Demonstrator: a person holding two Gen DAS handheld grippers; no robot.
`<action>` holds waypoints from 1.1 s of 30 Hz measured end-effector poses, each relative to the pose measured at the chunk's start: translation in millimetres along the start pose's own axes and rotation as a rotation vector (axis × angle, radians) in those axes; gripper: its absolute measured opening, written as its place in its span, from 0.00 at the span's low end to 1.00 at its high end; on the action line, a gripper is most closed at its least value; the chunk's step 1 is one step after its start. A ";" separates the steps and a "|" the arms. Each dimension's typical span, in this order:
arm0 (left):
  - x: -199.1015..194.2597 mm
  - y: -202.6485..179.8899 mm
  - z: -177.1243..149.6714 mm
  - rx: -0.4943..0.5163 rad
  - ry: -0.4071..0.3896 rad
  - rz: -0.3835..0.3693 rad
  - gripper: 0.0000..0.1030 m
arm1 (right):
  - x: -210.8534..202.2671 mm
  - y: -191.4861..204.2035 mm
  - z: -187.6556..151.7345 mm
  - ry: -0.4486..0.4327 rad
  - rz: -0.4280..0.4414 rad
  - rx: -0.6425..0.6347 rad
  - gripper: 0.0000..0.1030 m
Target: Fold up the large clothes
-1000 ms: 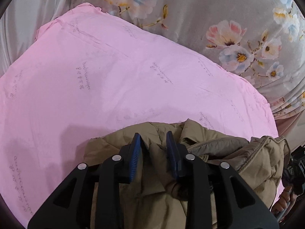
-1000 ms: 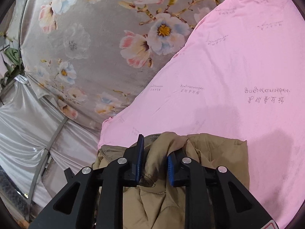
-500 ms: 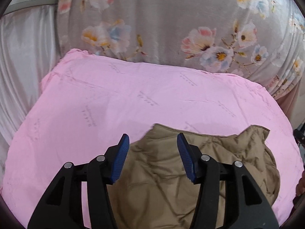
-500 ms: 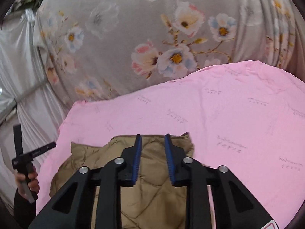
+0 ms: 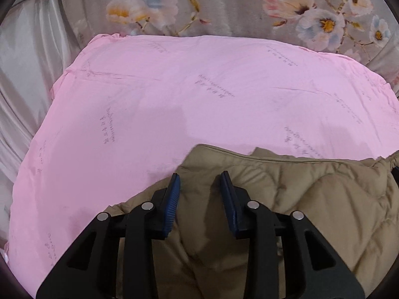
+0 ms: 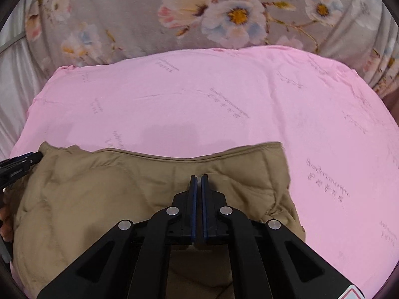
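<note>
1. Left wrist view: a tan quilted jacket (image 5: 311,211) is seen lying on a pink sheet (image 5: 174,99) that covers the bench, at the near edge, under and to the right of the left gripper (image 5: 199,191).
2. The left gripper's fingers (image 5: 174,194) are part spread and have just been closing; jacket cloth is seen below the gap, but no pinch on it is shown.
3. Behind the sheet a grey floral cloth (image 5: 237,7) is hung.
4. Faint grey script is printed in repeats on the sheet; it cannot be read.
5. Right wrist view: the jacket (image 6: 99,194) is seen spread fairly flat, its far hem laid straight across the sheet (image 6: 199,99).
6. The right gripper (image 6: 199,182) is held over the jacket's right part; its fingers (image 6: 193,199) are pressed together with nothing between them, having just been closing.
7. At the left edge the tip of the other gripper (image 6: 20,164) and part of a hand (image 6: 5,221) are seen.
8. The sheet's printed lines are too faint here as well; no brand is made out.
9. Progress, judged: the jacket is bunched into a rough half-size bundle, wrinkled at its left side; neat folds and smoothing are still left.
</note>
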State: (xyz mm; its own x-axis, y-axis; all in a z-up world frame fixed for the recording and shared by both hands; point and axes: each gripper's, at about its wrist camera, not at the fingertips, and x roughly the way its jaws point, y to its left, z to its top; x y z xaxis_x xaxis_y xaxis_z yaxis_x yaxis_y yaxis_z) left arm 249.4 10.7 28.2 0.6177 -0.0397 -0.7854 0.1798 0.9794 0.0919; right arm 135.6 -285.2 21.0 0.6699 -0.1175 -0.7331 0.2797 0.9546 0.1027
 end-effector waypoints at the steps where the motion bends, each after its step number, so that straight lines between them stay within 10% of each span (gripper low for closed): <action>1: 7.6 4.9 -0.5 -0.011 0.008 0.020 0.32 | 5.7 -9.6 -2.0 0.016 0.001 0.032 0.00; 33: 50.6 29.8 -11.0 -0.146 0.007 -0.019 0.37 | 39.7 -32.6 -17.1 0.013 0.054 0.160 0.00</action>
State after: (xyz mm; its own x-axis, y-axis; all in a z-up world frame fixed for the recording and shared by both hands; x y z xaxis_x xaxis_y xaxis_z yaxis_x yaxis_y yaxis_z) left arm 277.5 40.0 -15.6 0.6096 -0.0574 -0.7906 0.0776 0.9969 -0.0126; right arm 141.3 -316.3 -23.0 0.6780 -0.0623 -0.7324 0.3500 0.9035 0.2472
